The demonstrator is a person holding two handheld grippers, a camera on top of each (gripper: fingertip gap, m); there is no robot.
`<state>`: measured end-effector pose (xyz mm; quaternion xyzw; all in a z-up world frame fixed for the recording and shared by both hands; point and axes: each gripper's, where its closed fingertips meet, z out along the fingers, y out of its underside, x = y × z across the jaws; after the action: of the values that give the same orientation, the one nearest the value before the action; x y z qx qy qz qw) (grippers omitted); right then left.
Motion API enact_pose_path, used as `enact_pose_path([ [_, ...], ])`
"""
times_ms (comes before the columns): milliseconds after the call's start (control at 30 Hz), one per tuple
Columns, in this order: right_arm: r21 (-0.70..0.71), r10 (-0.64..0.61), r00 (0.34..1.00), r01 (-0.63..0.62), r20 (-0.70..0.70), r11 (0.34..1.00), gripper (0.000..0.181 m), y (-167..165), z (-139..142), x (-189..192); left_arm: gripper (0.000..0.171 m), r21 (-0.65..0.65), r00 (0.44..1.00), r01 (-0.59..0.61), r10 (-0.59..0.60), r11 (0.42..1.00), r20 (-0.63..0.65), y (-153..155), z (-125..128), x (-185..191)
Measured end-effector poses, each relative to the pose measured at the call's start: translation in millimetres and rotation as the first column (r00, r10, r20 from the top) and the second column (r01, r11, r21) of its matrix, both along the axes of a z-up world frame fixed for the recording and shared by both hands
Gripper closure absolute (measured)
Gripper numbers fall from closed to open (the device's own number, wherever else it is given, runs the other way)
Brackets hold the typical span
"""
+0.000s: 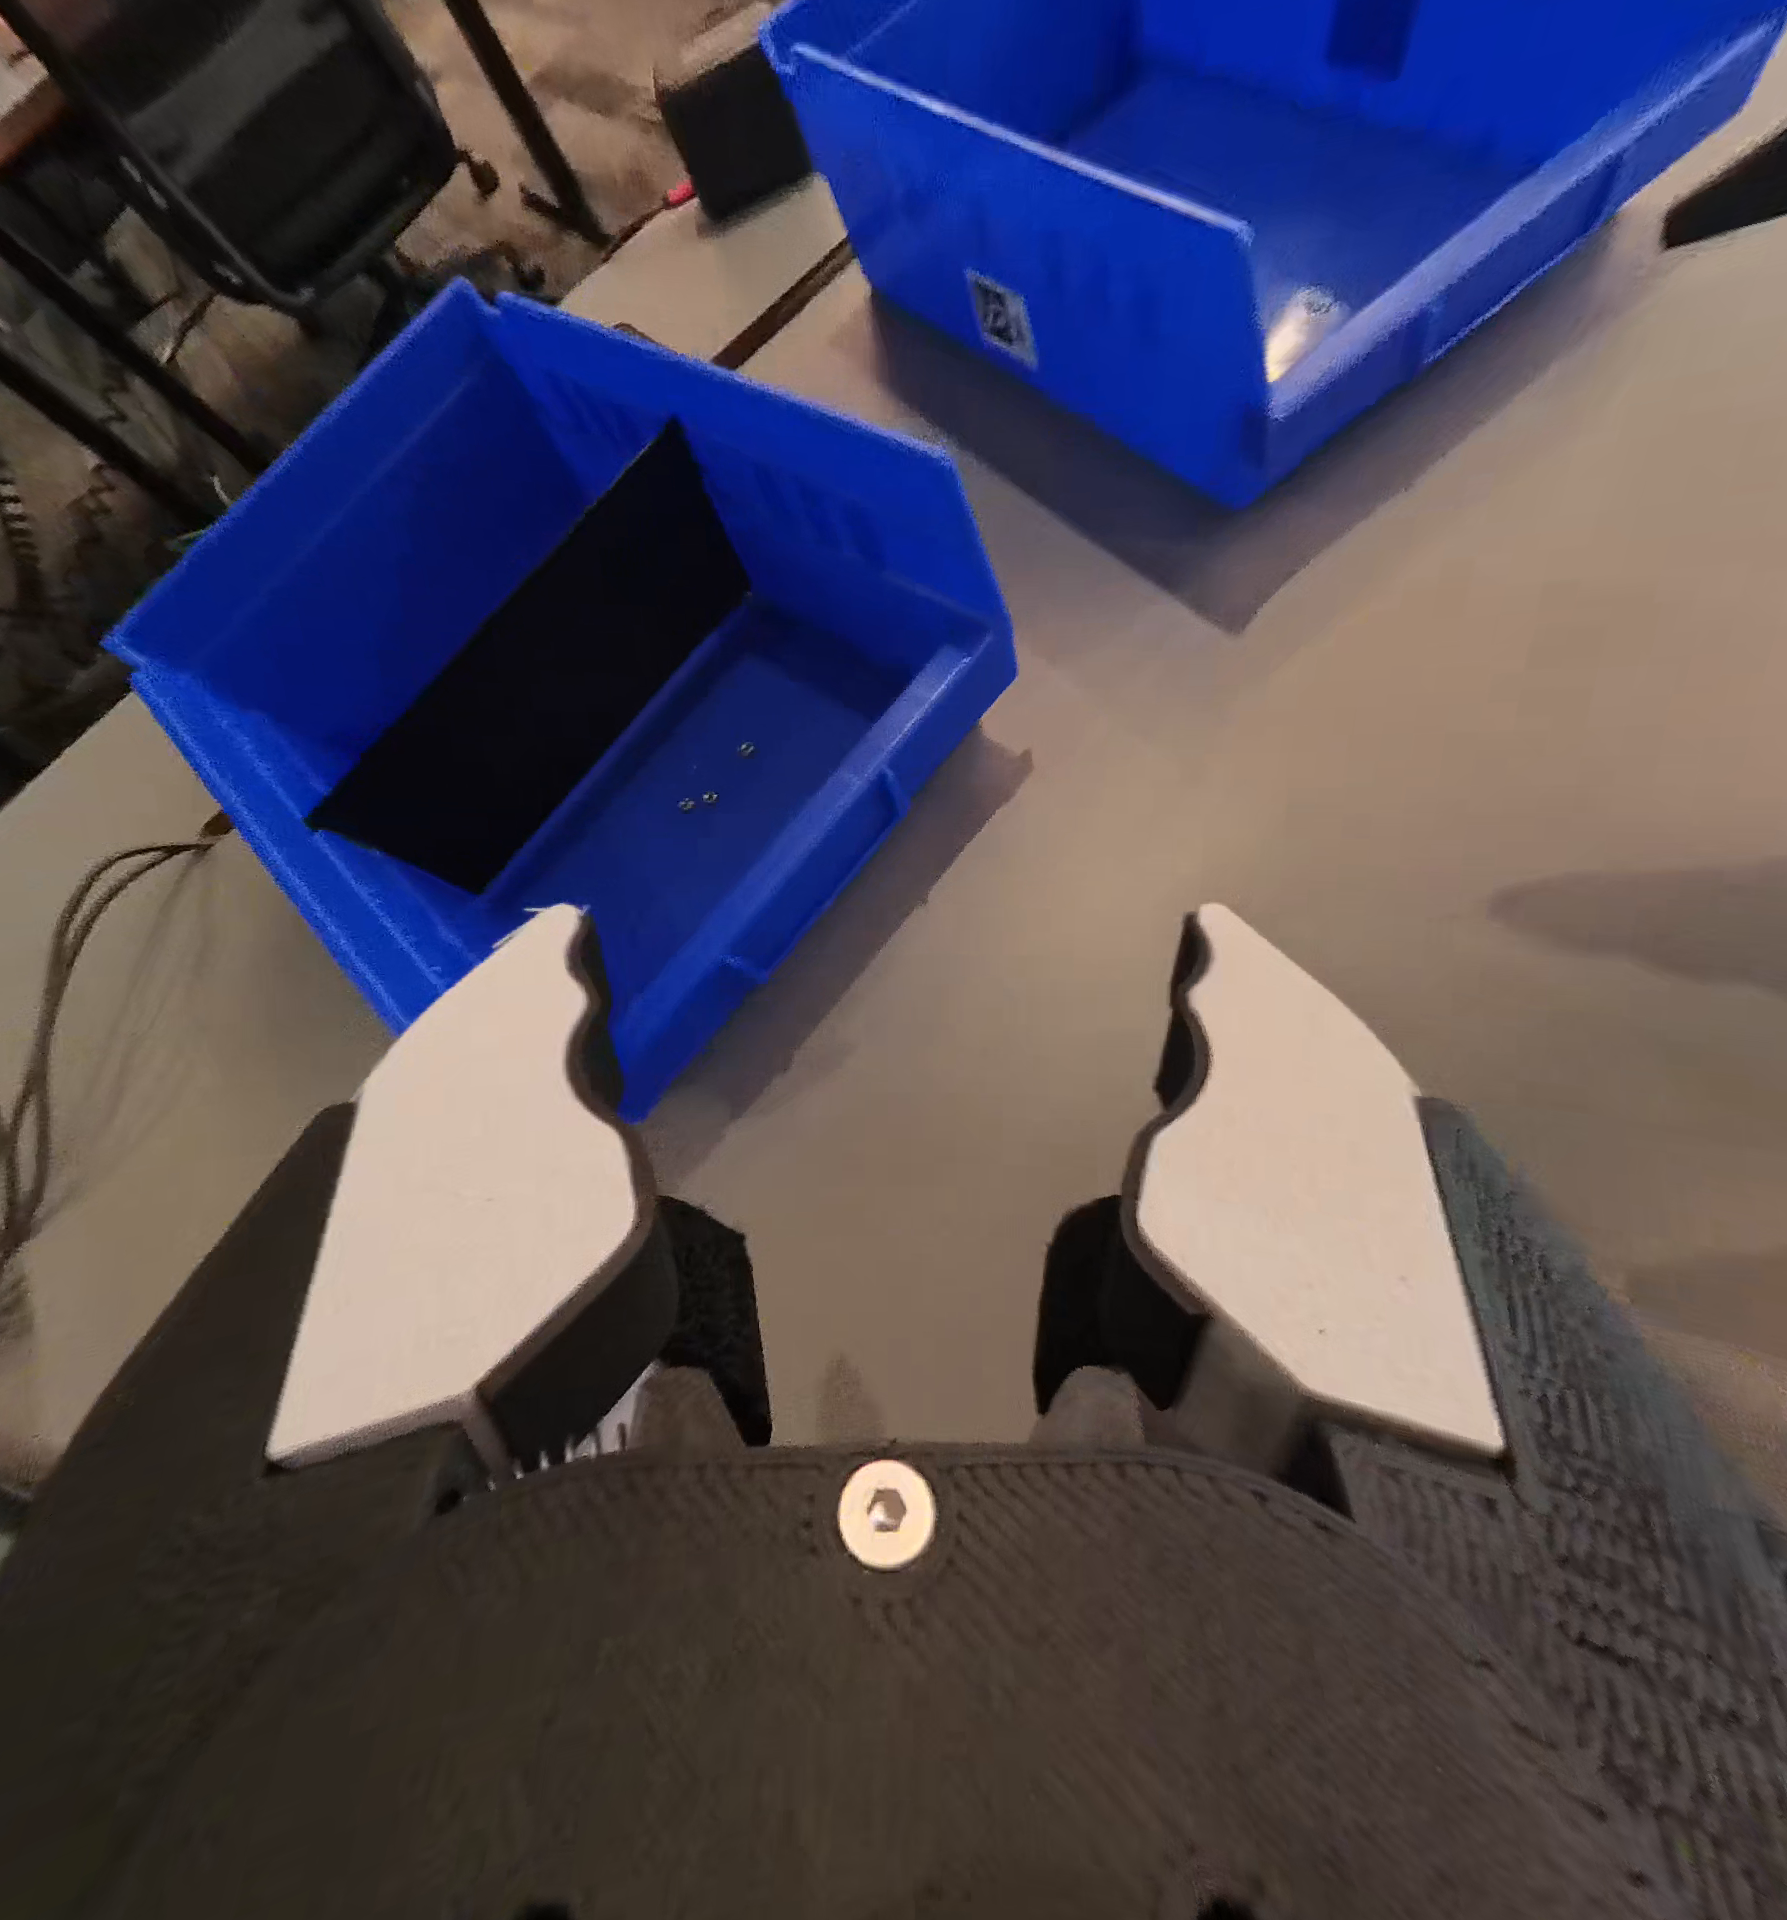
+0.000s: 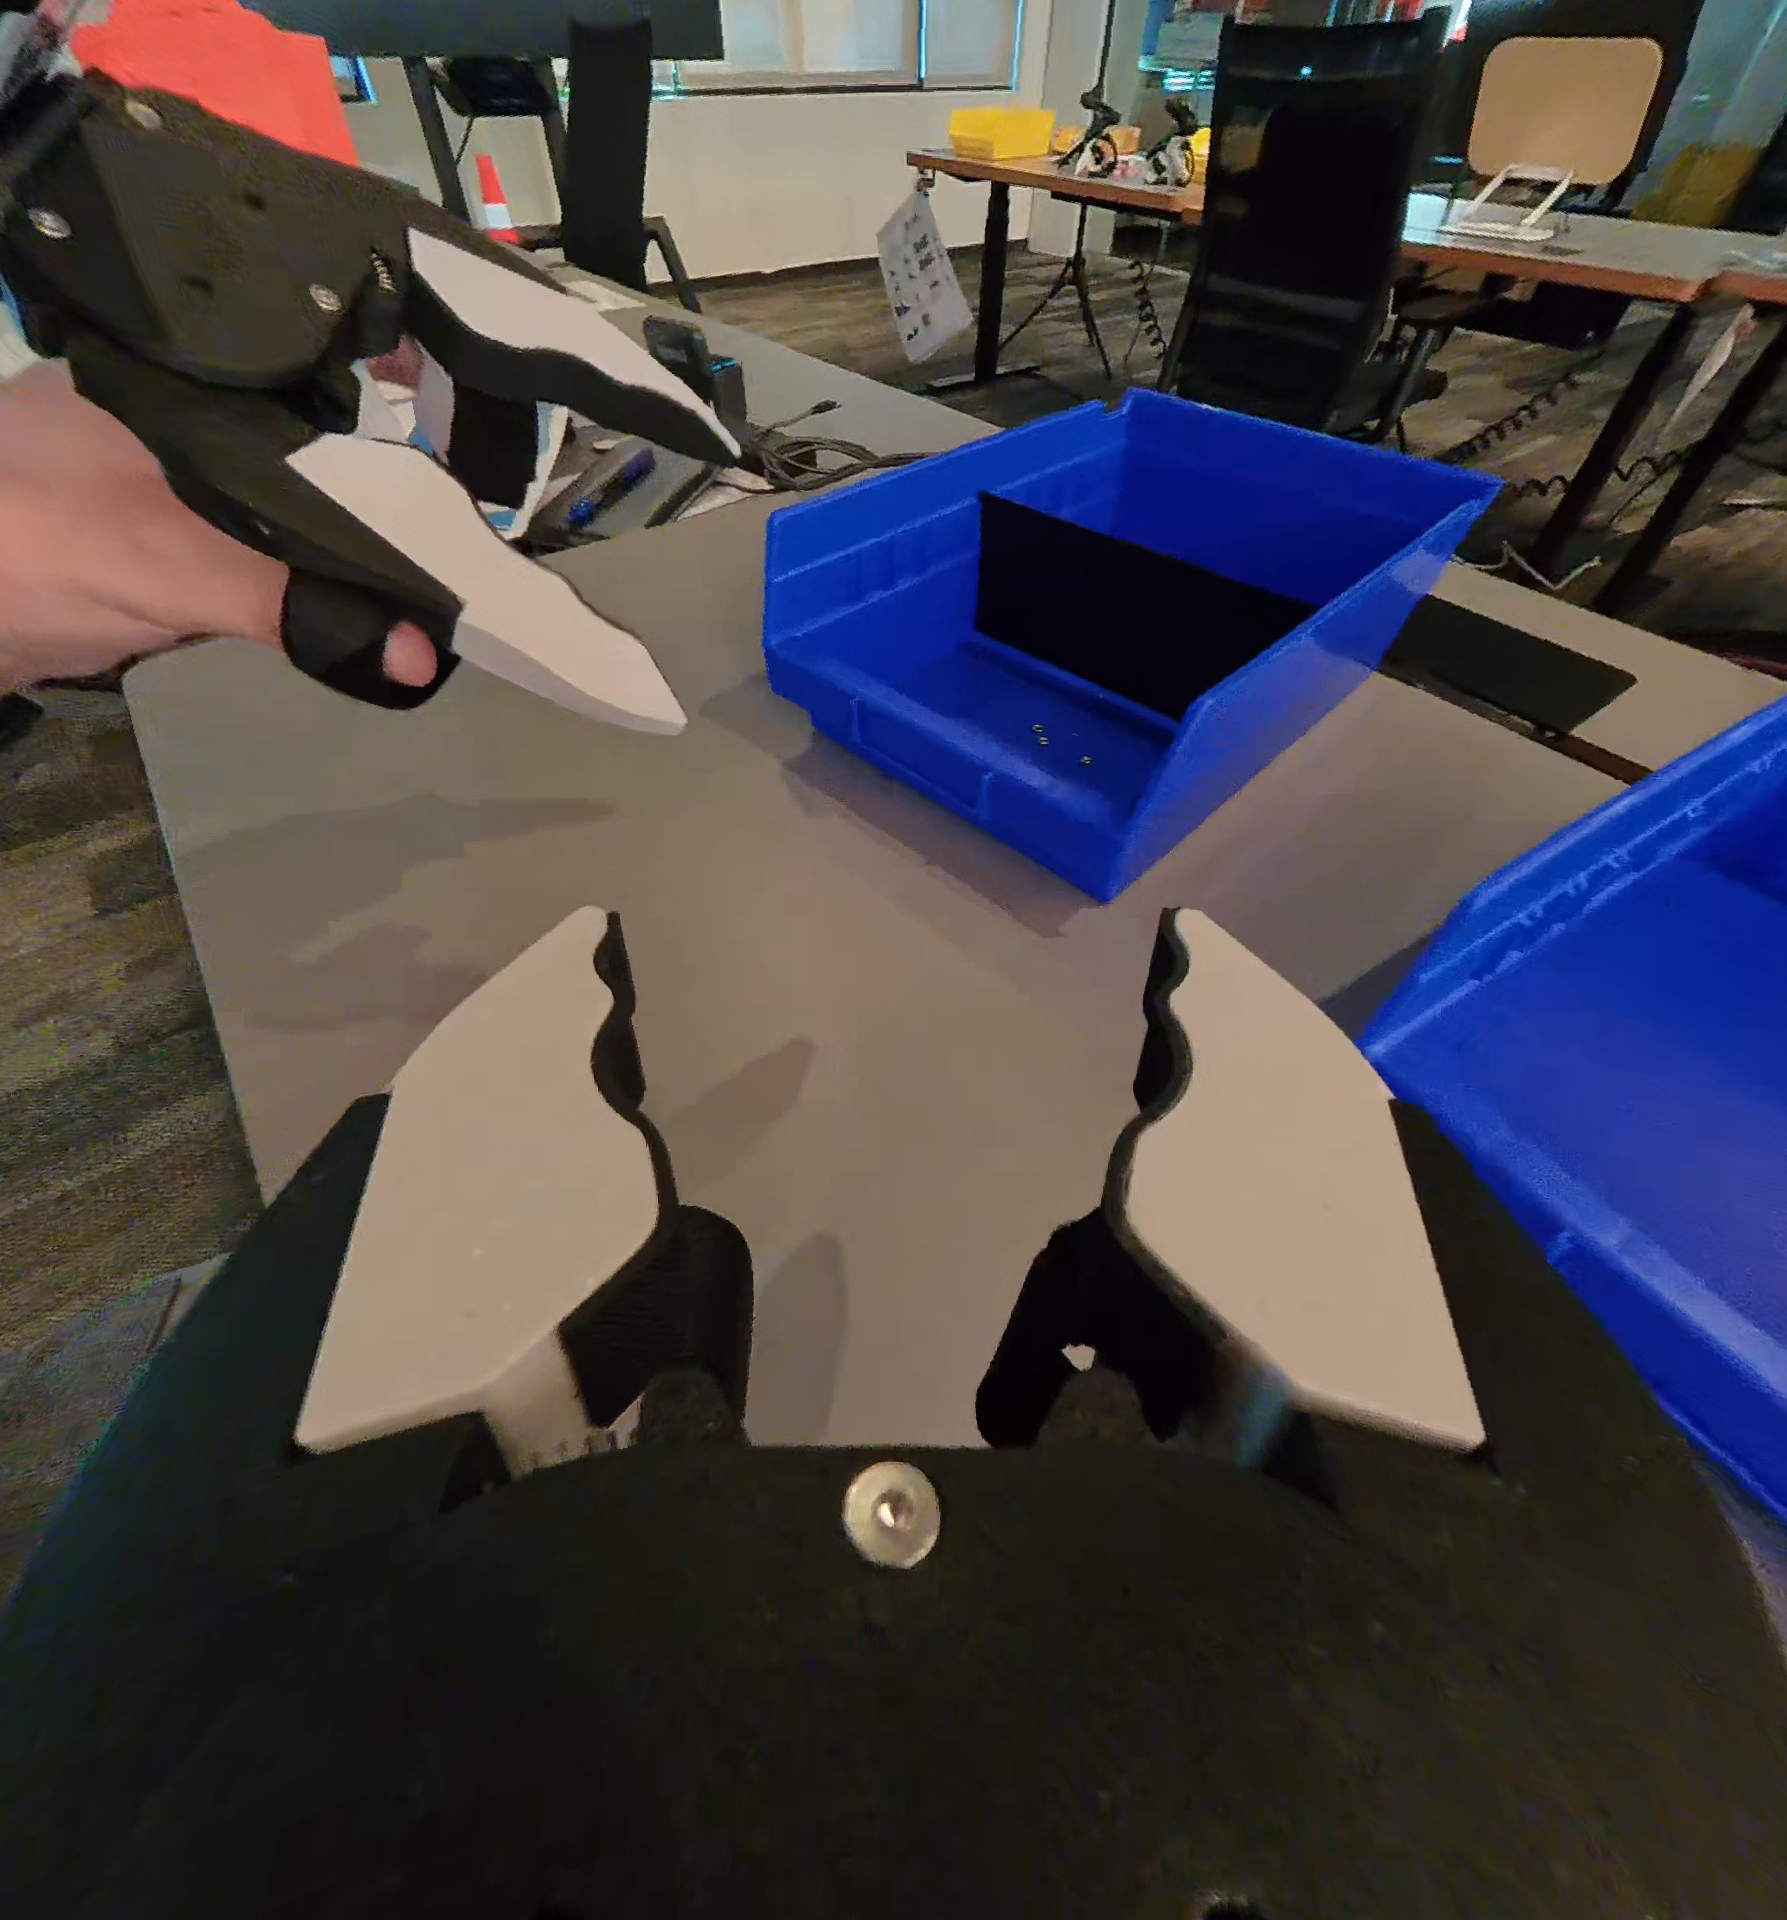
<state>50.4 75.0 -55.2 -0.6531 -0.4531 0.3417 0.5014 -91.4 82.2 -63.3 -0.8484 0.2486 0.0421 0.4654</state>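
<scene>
Beside the small blue bin point(image 1: 556, 665) my left tool point(image 1: 889, 925) hangs empty, spread wide, over bare tabletop point(image 1: 1284, 779). Right tool point(image 2: 884, 925) likewise wide, empty. Tiny metal bits point(image 1: 712, 795) lie inside the bin, before its black divider point(image 1: 546, 686). Larger blue bin point(image 1: 1232, 208) sits beyond.

We see 1 grey table point(image 2: 868, 987) carrying 2 blue plastic bins. The smaller blue bin point(image 1: 598, 665) rests directly on the tabletop near the far edge; we note a black divider point(image 1: 546, 675) standing upright across its interior and 3 small metal pieces point(image 1: 710, 779) lying on the floor of its front compartment. The larger blue bin point(image 1: 1232, 208) sits on the same surface, apart from the smaller one, with bare tabletop between them. We also see dark cables point(image 1: 6, 1101) lying on the table beside the smaller bin.
</scene>
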Motion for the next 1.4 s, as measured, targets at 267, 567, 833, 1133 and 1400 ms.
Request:
enact_pose_path([
  [267, -0.023, 0.016, 0.999, -0.016, 0.028, 1.000, 0.128, 31.8, -12.9, 19.7, 0.101, 0.102, 0.998, -0.059, 0.062, 0.993, -0.025, 15.7, 16.3, -33.9],
  [567, 0.093, -0.153, 0.981, 0.142, 0.120, 0.985, 0.121, 59.1, 6.9, 27.5, 0.091, -0.048, 0.996, -0.093, 0.093, 0.995, 0.011, 26.3, -4.7, -59.9],
  [833, -0.014, -0.142, 0.987, 0.144, 0.069, 0.990, 0.126, 62.5, 5.5, 16.5, 0.095, -0.123, 0.996, -0.090, 0.091, 0.988, -0.001, 77.2, 41.5, -85.6],
  [1133, -0.119, -0.184, 0.978, 0.195, 0.099, 0.973, 0.131, 51.2, -48.3, -1.1, 0.094, -0.287, 0.966, -0.257, 0.243, 0.923, -0.082, 180.1, 37.7, -102.8],
  [1400, -0.057, -0.190, 0.976, 0.197, 0.103, 0.979, 0.131, 61.5, -67.1, -5.5, 0.094, -0.438, 0.961, -0.275, 0.259, 0.856, -0.098, 232.4, 7.0, -111.8],
])
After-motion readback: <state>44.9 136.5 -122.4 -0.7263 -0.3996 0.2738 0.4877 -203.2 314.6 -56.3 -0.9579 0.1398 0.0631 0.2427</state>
